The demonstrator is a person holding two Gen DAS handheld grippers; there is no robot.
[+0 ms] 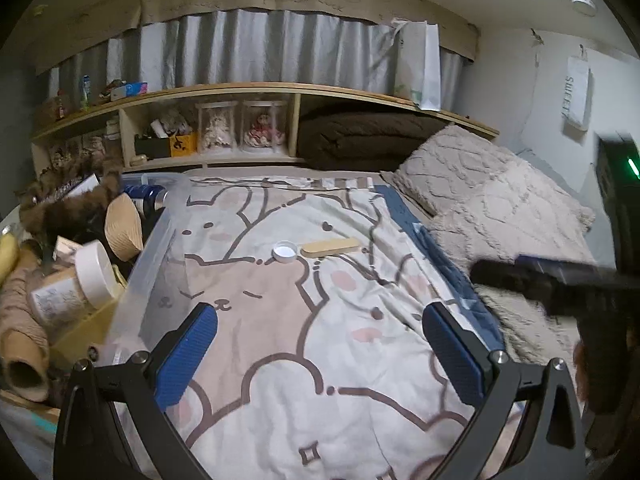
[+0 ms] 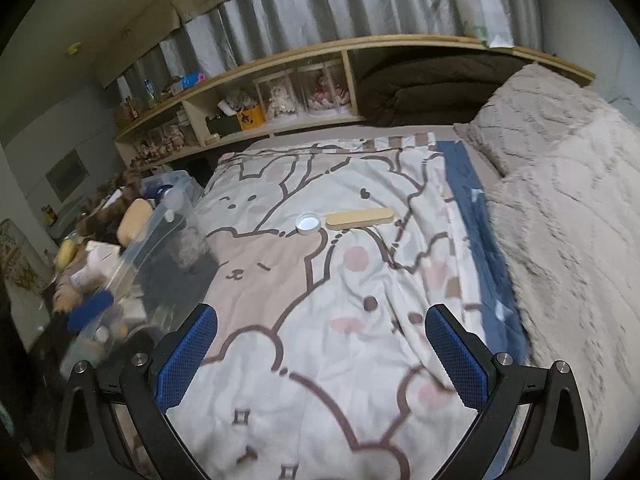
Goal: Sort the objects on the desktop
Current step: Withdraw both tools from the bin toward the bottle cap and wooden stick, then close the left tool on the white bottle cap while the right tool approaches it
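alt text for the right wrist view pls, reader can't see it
Right gripper hangs open and empty over a cartoon-animal bedspread; ahead of its blue-padded jaws, a small round white lid lies beside a flat tan wooden stick. A clear plastic storage bin of clutter sits left, a fluffy beige blanket right.

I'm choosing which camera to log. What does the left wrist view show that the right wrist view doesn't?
Only the left wrist view shows the right gripper from the side, a white-lidded jar in the clear bin, and a hanging bag. Only the right wrist view shows more of the fluffy blanket. Both show the white cap beside the wooden stick, with open jaws.
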